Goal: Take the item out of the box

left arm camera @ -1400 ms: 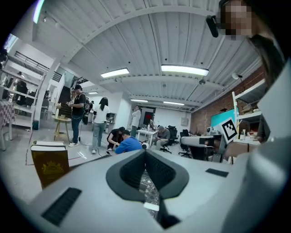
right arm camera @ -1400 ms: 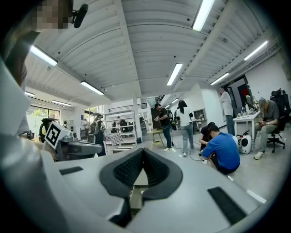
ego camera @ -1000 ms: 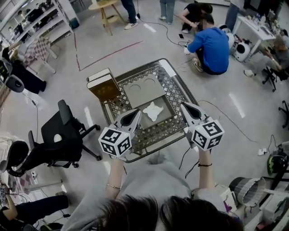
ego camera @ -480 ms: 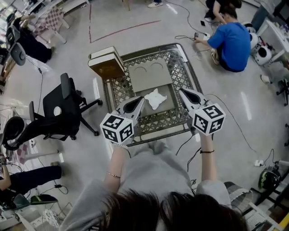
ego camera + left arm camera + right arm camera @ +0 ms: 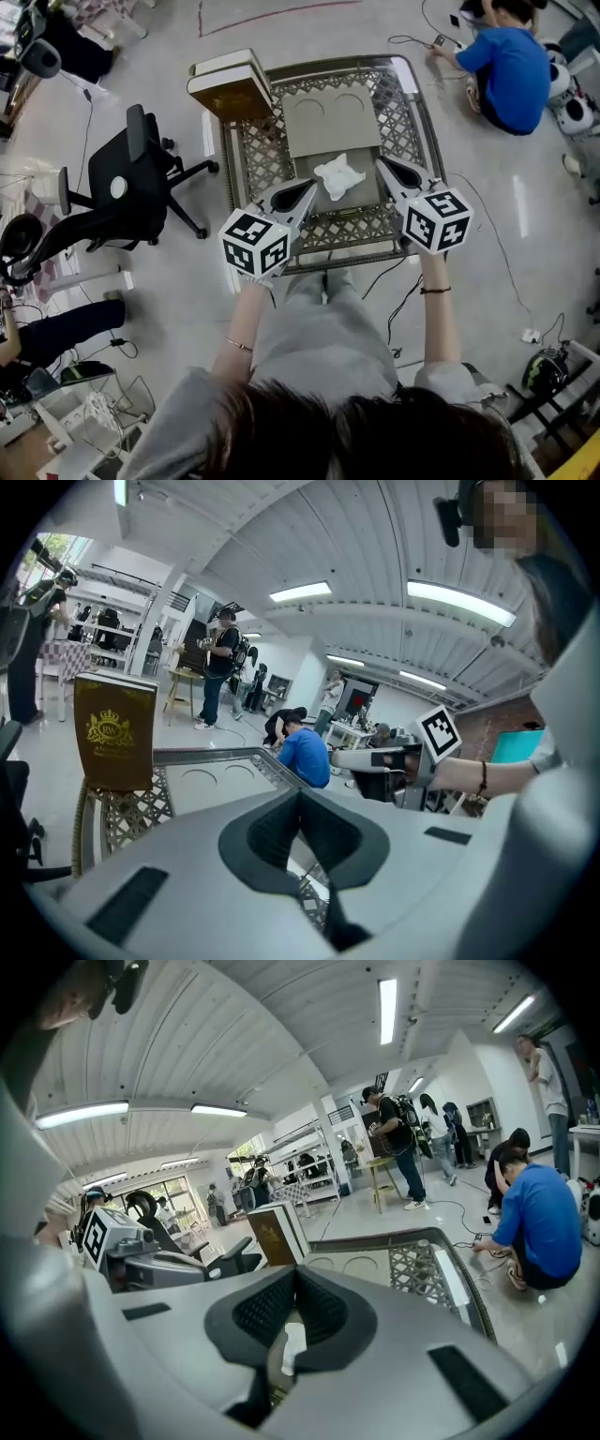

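Hovering near the desk's (image 5: 258, 159) 6 o'clock edge, the left tool (image 5: 309, 186) and right tool (image 5: 382, 165) are both pinched shut and empty. The white item (image 5: 338, 175) lies in the open box (image 5: 354, 199) between the two tips. Risk: shut jaws could shove the item or push the light box toward 12 o'clock.

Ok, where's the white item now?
In the head view, the white item lies in the open grey box mid-table, between left gripper and right gripper.
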The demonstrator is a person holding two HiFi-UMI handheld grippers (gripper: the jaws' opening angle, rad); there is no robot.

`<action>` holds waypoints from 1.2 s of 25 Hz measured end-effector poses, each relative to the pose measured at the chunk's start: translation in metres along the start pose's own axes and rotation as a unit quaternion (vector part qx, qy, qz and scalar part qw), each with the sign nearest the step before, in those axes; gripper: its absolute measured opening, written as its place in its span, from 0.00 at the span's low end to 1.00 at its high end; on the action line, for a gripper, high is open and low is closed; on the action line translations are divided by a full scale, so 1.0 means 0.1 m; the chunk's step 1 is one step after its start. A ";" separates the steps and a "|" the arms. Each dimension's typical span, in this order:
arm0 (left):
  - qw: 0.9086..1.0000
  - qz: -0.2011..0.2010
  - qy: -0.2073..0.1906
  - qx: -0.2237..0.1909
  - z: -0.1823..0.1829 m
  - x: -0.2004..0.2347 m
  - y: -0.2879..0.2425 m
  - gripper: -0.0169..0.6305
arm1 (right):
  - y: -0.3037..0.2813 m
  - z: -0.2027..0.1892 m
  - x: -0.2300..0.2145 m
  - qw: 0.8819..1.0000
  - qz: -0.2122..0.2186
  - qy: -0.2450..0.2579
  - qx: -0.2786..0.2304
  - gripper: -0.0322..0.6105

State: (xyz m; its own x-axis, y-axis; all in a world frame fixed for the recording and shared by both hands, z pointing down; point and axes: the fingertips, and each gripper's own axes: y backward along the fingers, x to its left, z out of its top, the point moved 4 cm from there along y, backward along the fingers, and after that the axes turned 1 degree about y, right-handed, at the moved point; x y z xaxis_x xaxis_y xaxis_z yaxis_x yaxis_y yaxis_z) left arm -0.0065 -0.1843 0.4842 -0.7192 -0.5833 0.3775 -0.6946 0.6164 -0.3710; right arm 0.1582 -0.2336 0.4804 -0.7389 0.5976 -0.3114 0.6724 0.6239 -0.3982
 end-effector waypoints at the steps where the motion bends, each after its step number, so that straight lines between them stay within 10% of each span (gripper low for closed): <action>1: 1.000 -0.001 0.000 0.005 -0.04 0.03 -0.02 0.05 | -0.07 -0.04 -0.02 1.000 0.000 -0.001 0.008 0.08; 18: 0.998 0.008 0.033 0.049 -0.46 0.45 -0.34 0.05 | -0.74 -0.67 -0.26 0.995 -0.007 -0.009 0.096 0.10; 30: 0.997 0.005 0.050 0.066 -0.64 0.52 -0.52 0.05 | -1.01 -0.99 -0.33 0.987 0.011 -0.054 0.151 0.29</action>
State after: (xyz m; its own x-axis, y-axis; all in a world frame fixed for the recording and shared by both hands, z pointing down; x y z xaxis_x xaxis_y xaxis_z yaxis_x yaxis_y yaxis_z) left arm -0.0068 -0.2130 0.5775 -0.7251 -0.5186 0.4531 -0.6886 0.5425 -0.4811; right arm 0.1196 -0.2663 0.6164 -0.7358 0.5414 -0.4067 0.6566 0.4236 -0.6241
